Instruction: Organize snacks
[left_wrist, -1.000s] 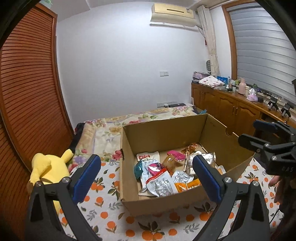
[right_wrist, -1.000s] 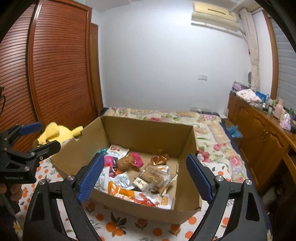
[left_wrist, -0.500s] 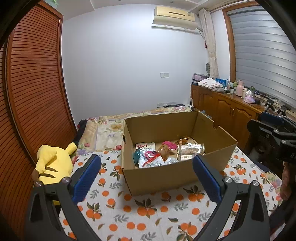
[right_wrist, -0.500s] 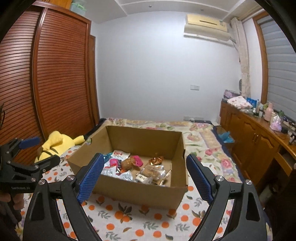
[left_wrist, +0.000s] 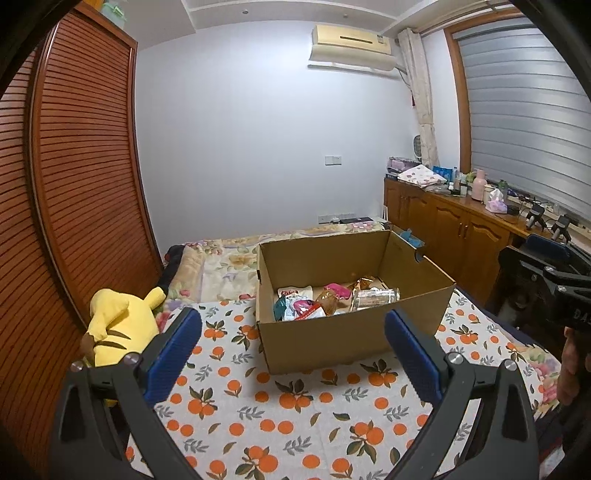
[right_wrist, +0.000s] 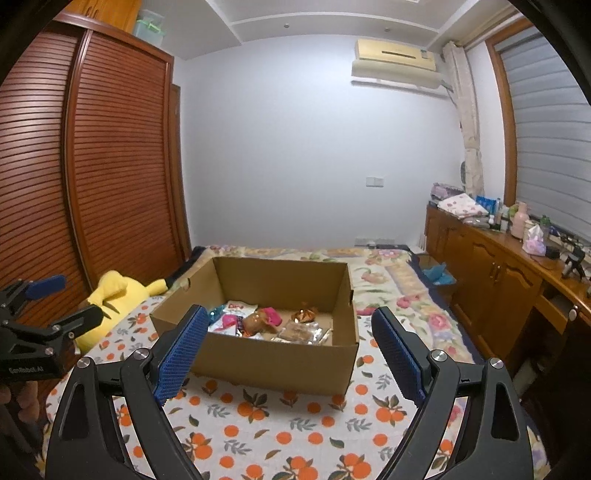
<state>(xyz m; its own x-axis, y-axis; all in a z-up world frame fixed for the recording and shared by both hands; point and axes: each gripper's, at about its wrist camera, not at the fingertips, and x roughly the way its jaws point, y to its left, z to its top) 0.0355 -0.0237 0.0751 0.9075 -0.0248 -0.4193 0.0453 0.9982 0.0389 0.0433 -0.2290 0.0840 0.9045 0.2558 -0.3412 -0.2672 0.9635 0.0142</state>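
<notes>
An open cardboard box stands on the orange-print bedsheet; it also shows in the right wrist view. Several snack packets lie inside it, among them a pink one, a teal one and a clear wrapped bar; they also show in the right wrist view. My left gripper is open and empty, held back from the box's near wall. My right gripper is open and empty, also back from the box. Each gripper appears at the edge of the other's view.
A yellow plush toy lies on the bed left of the box, by the brown slatted wardrobe. A wooden cabinet with bottles and cloths runs along the right. The orange-print sheet lies between me and the box.
Both grippers have pulled back and up from over the box. The box now looks smaller and farther away. Both stay open and empty.
</notes>
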